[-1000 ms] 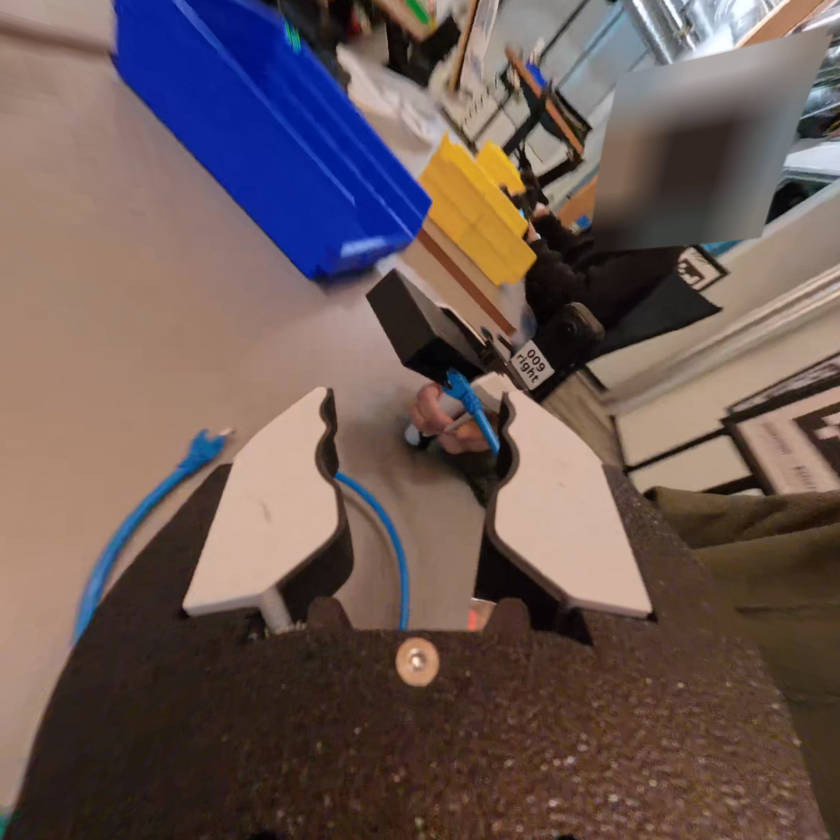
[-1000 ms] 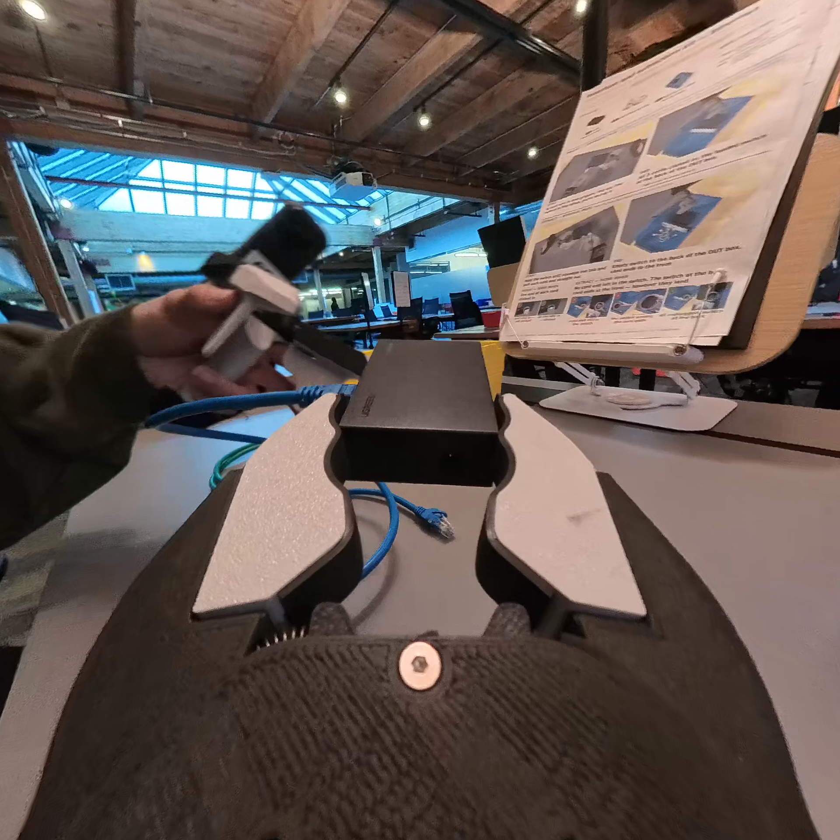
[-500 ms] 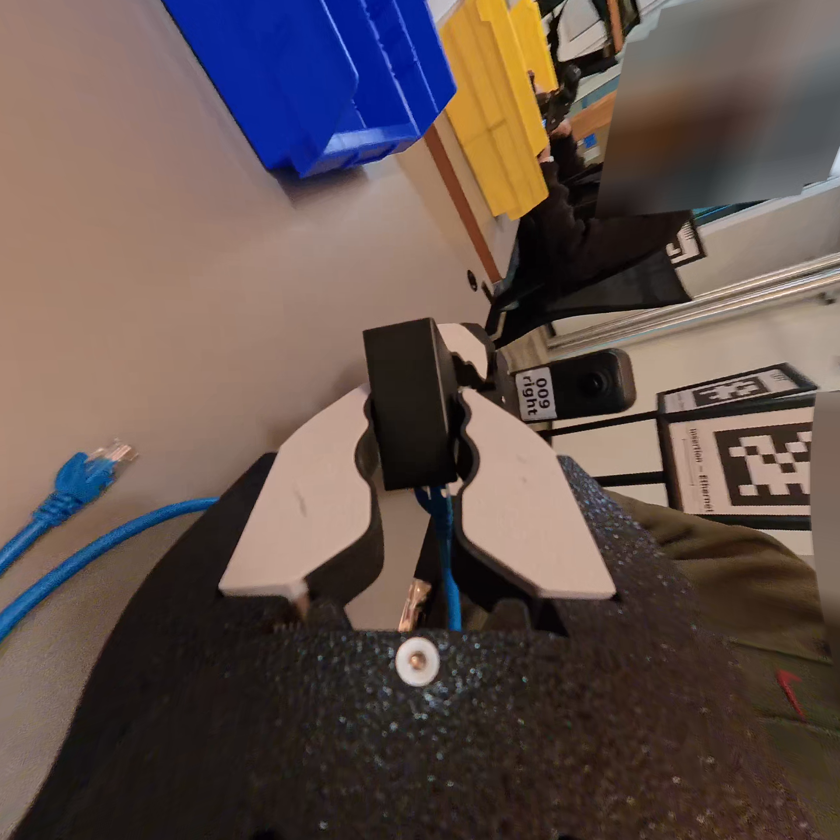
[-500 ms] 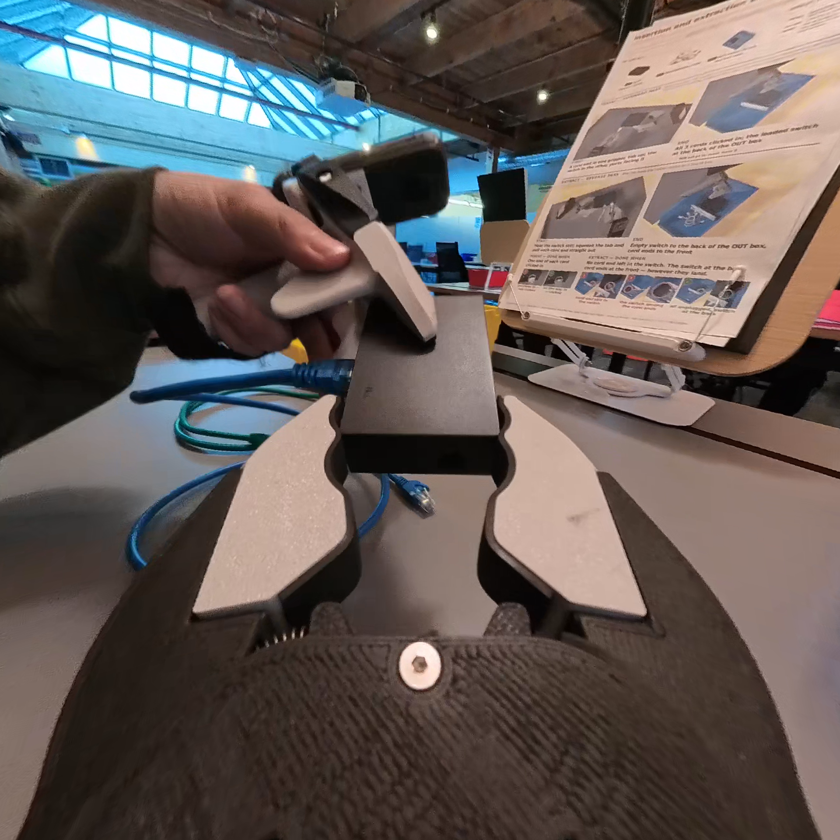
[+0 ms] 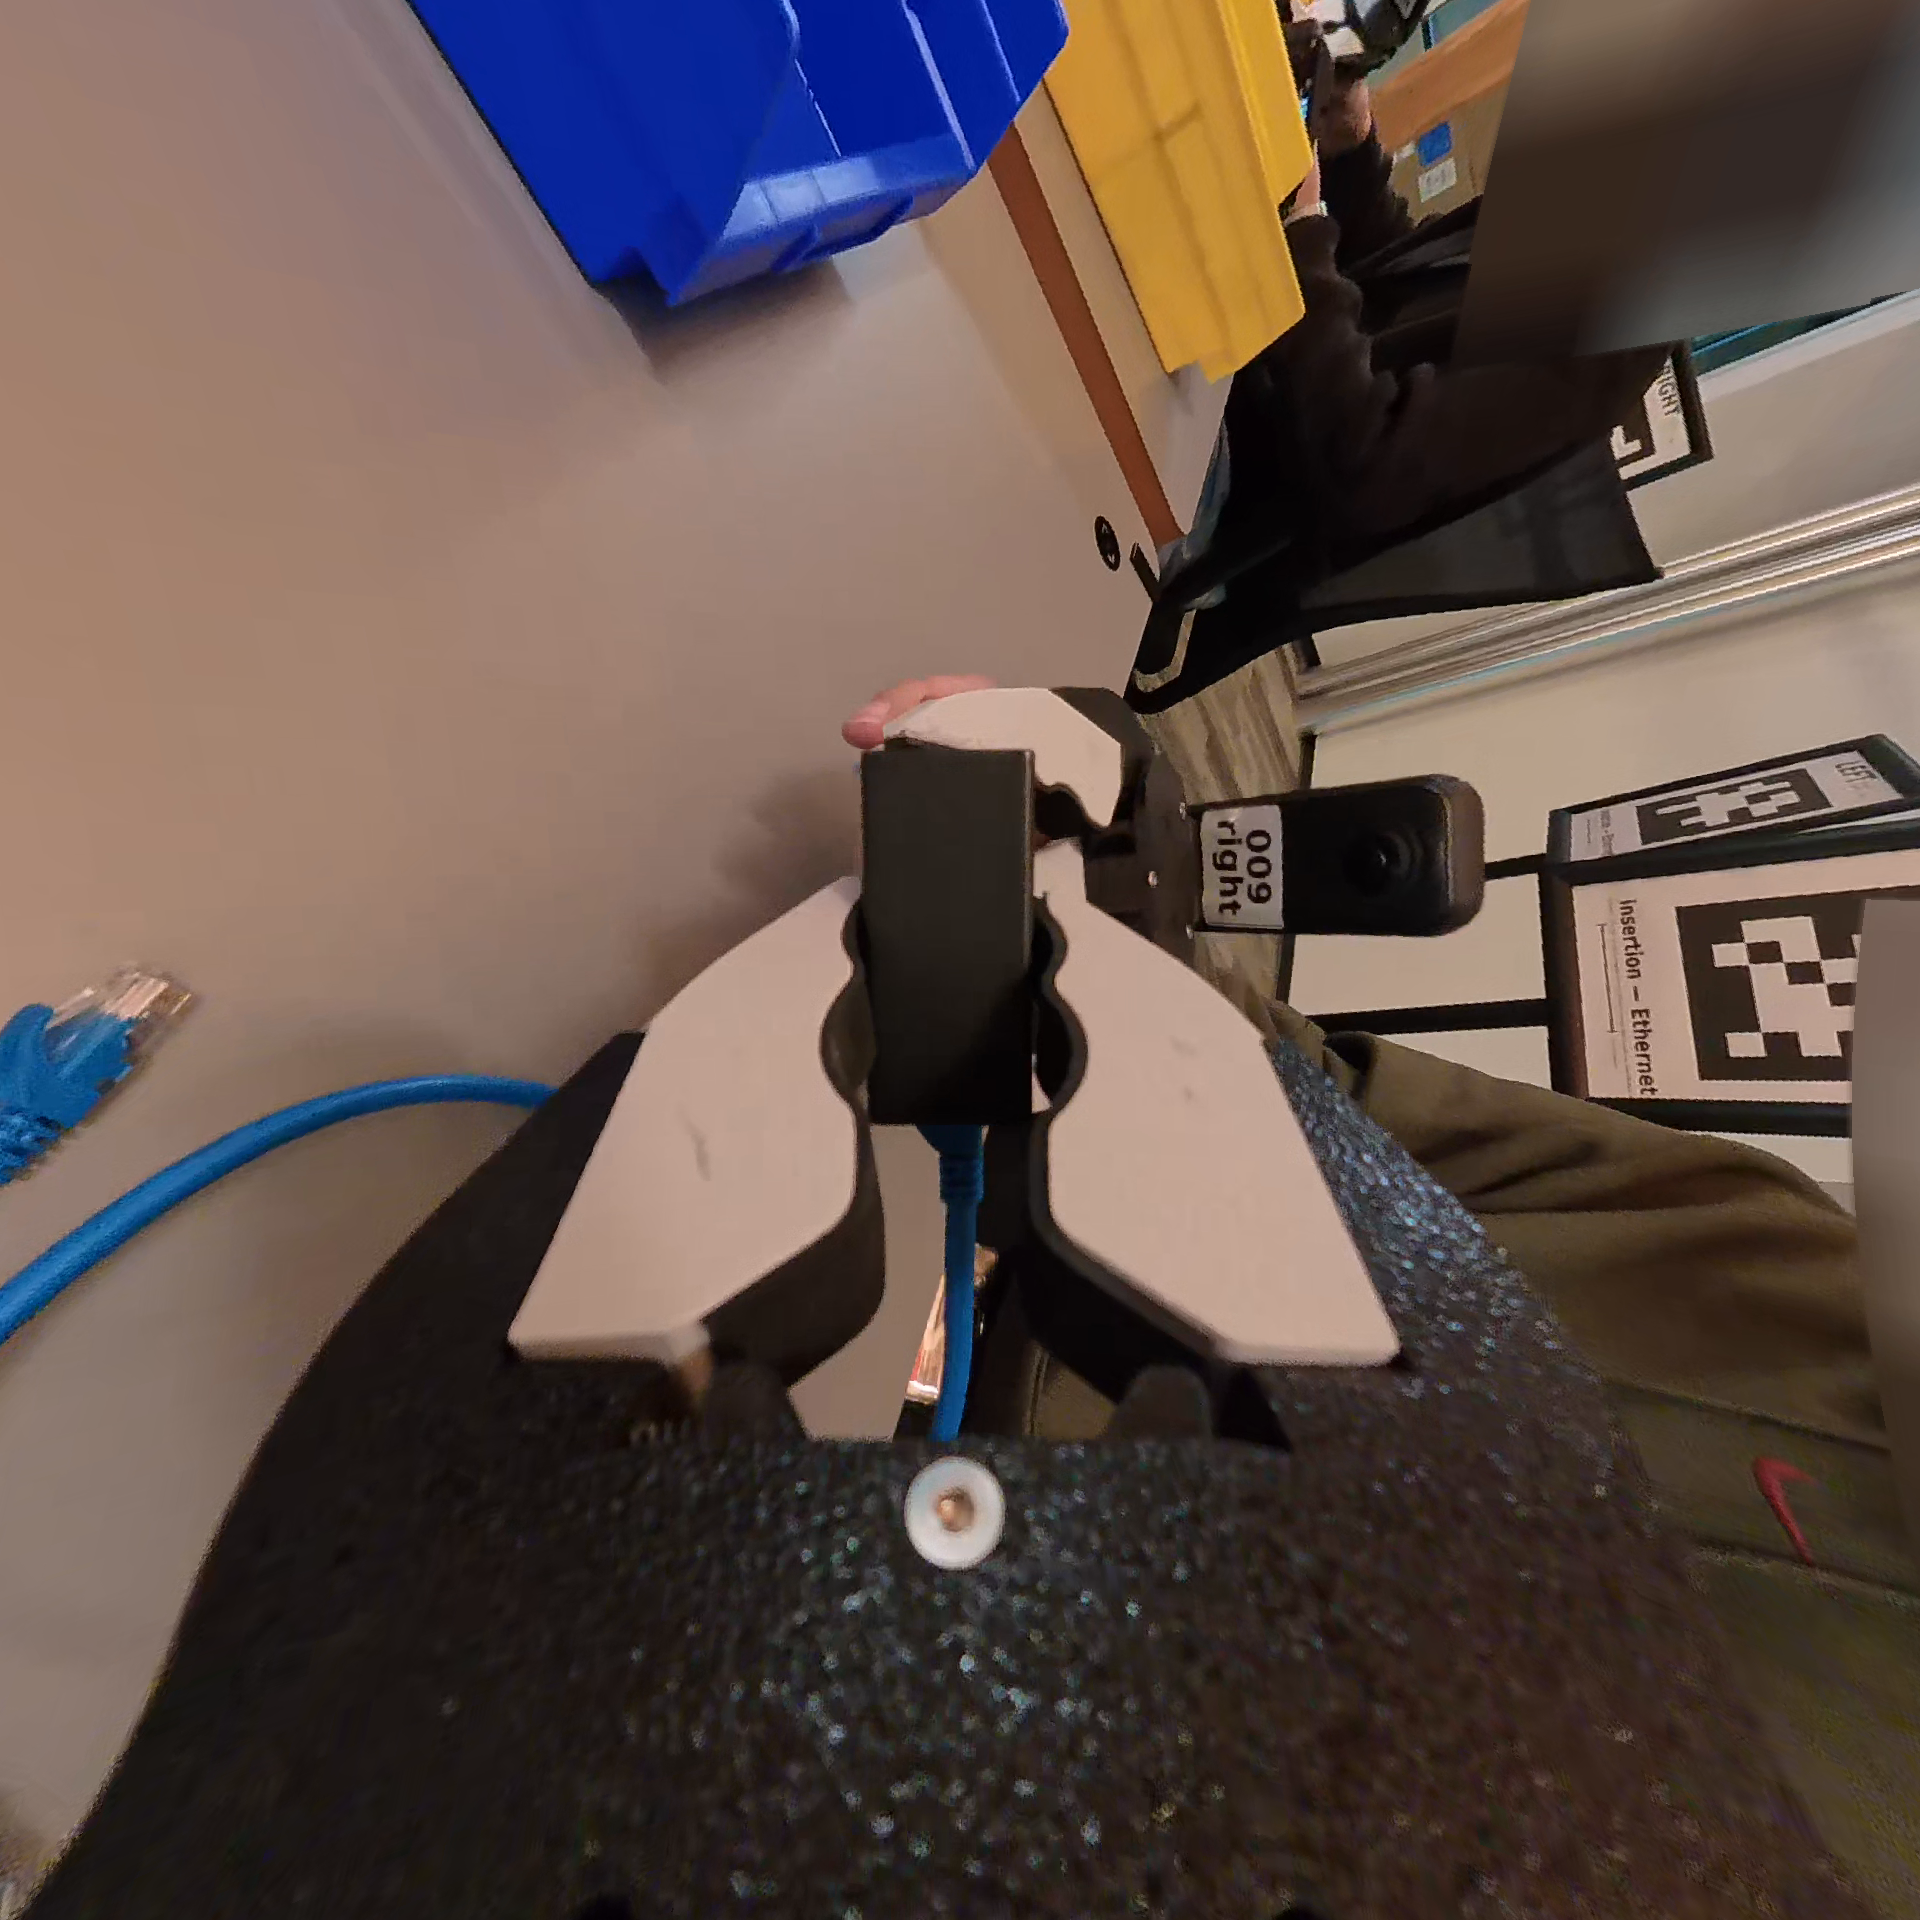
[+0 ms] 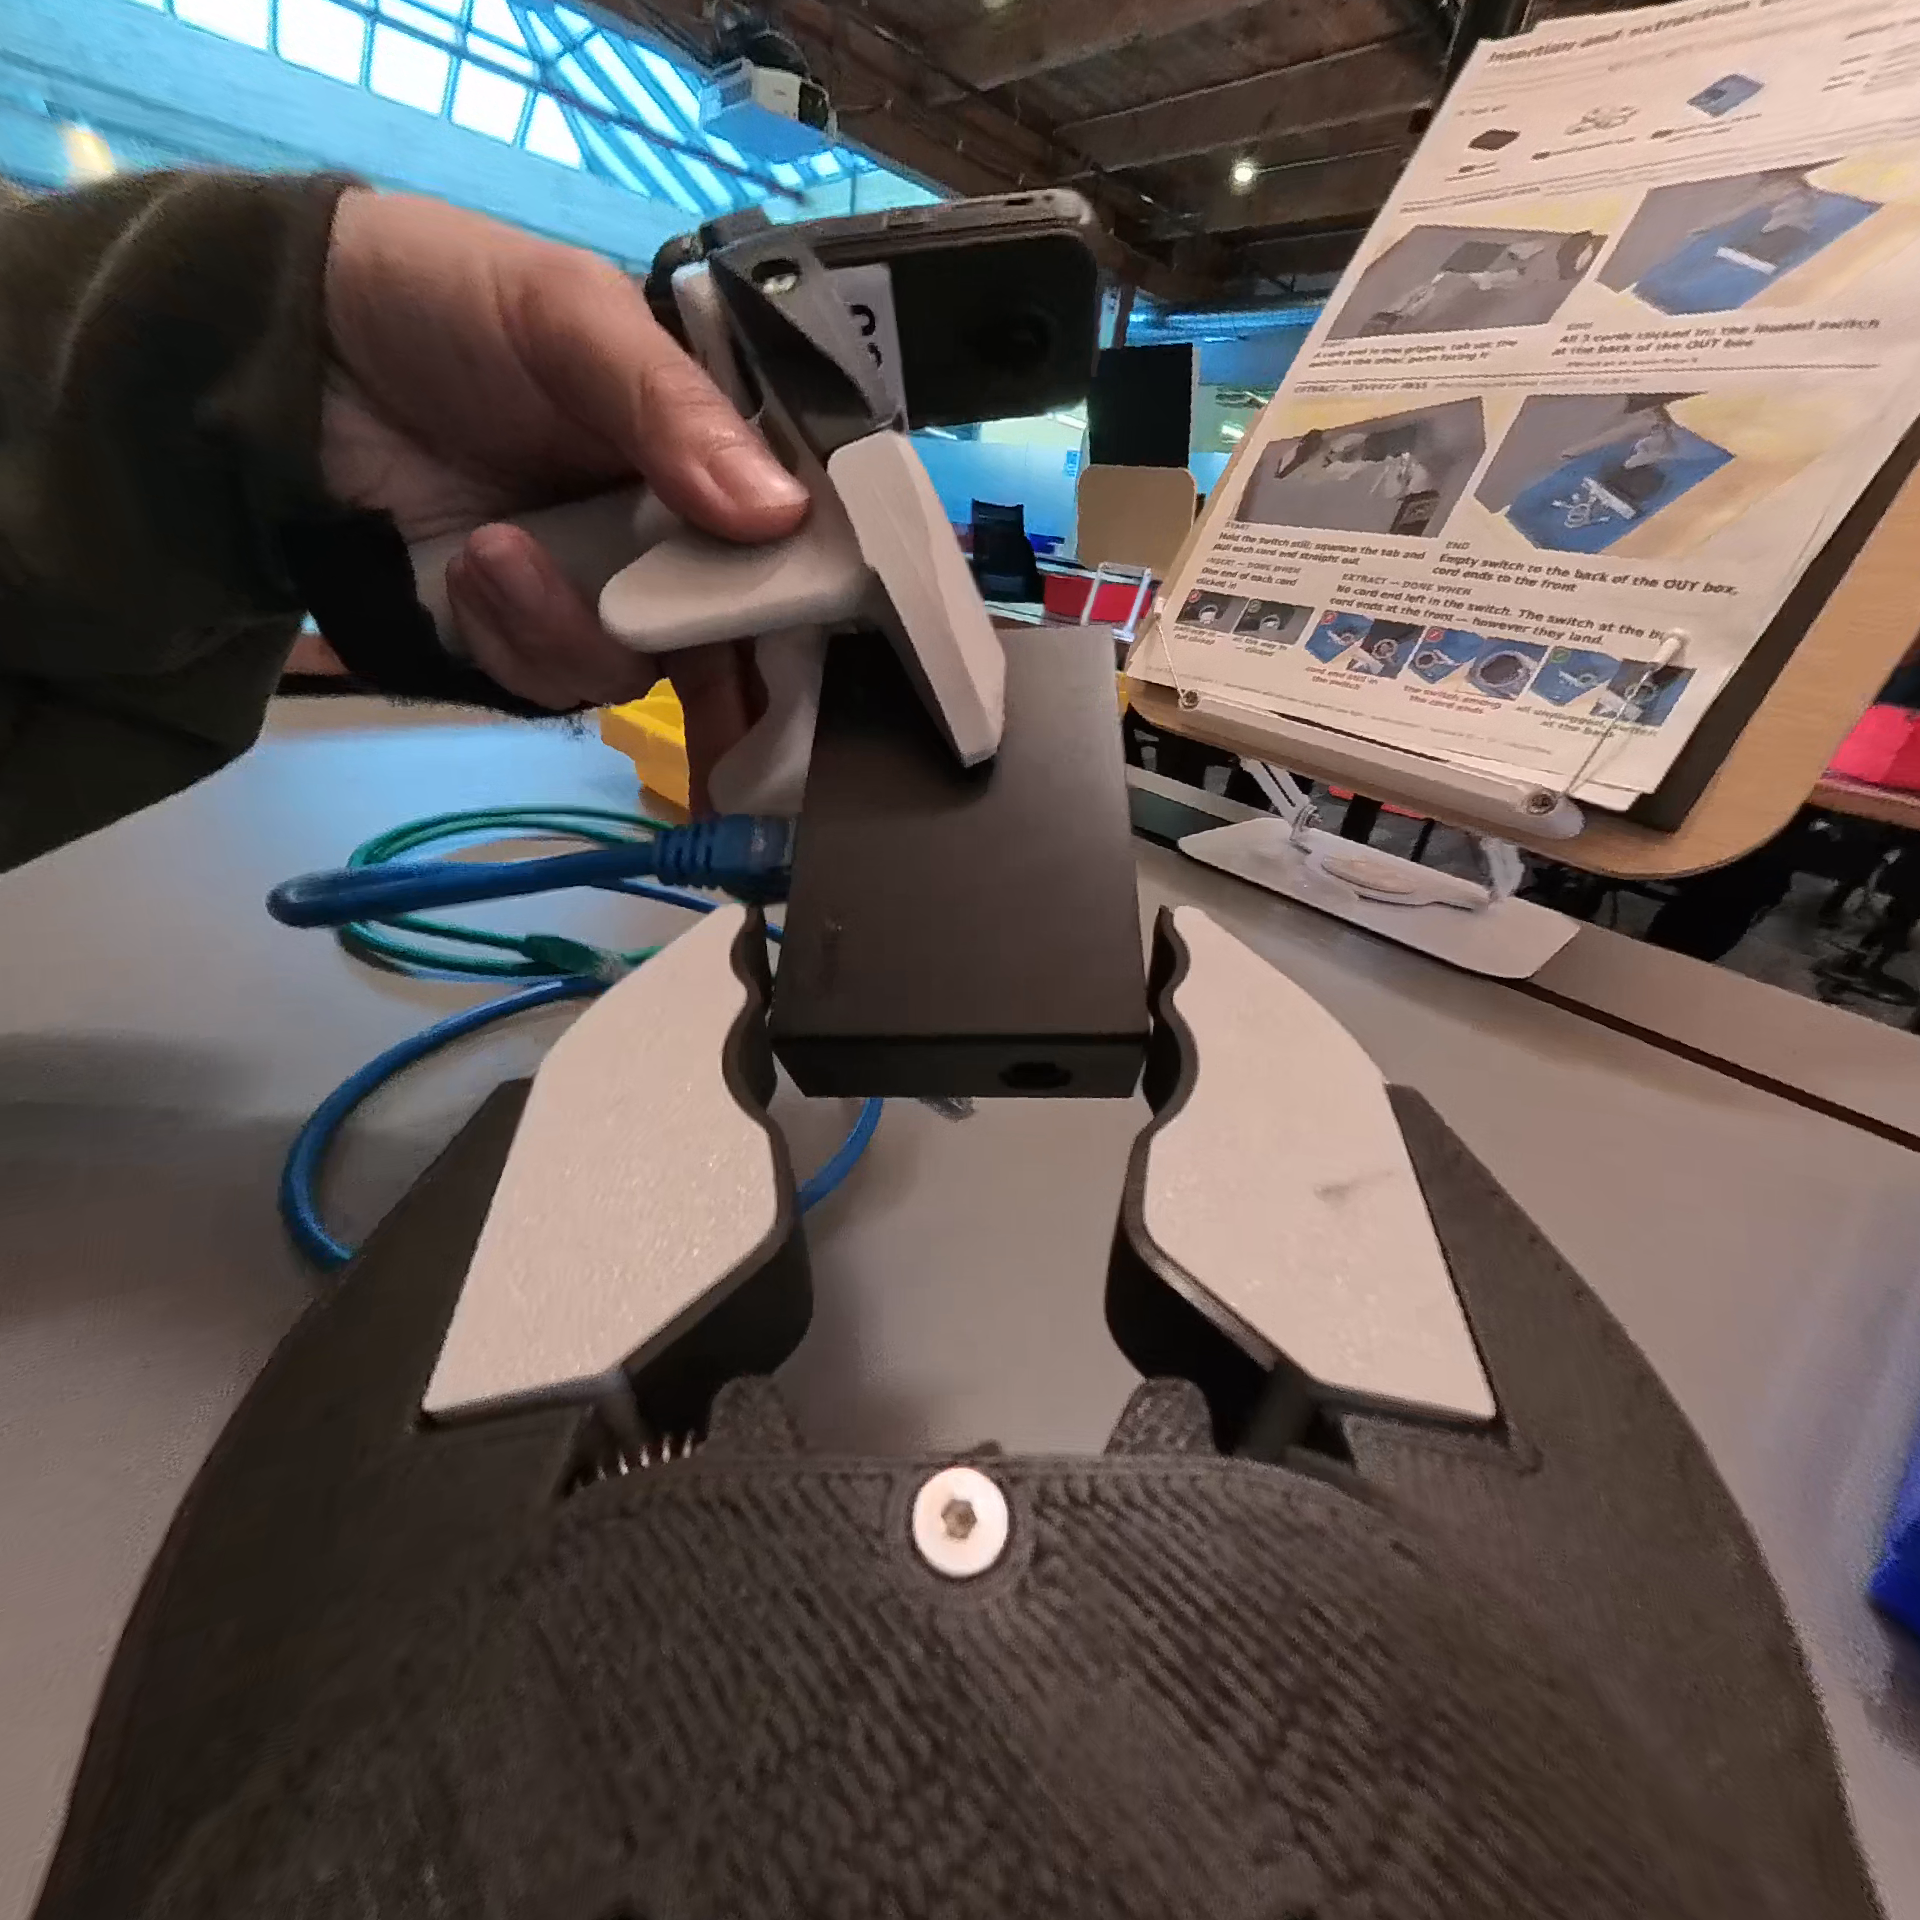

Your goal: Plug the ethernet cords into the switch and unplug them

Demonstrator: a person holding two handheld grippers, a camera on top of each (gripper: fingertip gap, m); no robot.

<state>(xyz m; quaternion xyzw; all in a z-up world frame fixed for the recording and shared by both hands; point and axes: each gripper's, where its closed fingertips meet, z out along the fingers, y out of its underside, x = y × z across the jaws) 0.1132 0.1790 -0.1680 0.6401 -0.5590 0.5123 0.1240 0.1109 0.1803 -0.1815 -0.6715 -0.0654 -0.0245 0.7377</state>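
Observation:
The black switch (image 6: 966,831) is held off the table between both grippers. My right gripper (image 6: 958,977) is shut on its near end, one finger on each side. My left gripper (image 5: 948,914) is shut across the switch (image 5: 948,831), pinching its flat faces; it also shows in the right wrist view (image 6: 904,623), held by a hand. A blue ethernet cord (image 5: 956,1226) is plugged into the switch, with its plug (image 6: 727,847) at the port side. Another blue cord end (image 5: 83,1039) lies loose on the table. A green cord (image 6: 468,831) lies behind.
A blue bin (image 5: 727,135) and a yellow bin (image 5: 1174,177) stand at the far table edge. An instruction sheet on a stand (image 6: 1558,416) is at the right. Blue cord loops (image 6: 343,1143) lie on the grey table (image 5: 416,623). Marker boards (image 5: 1714,987) stand beyond.
My left gripper was open and away from the switch; it has swung over and closed on the switch. The right gripper has kept its hold and tilted the switch up slightly.

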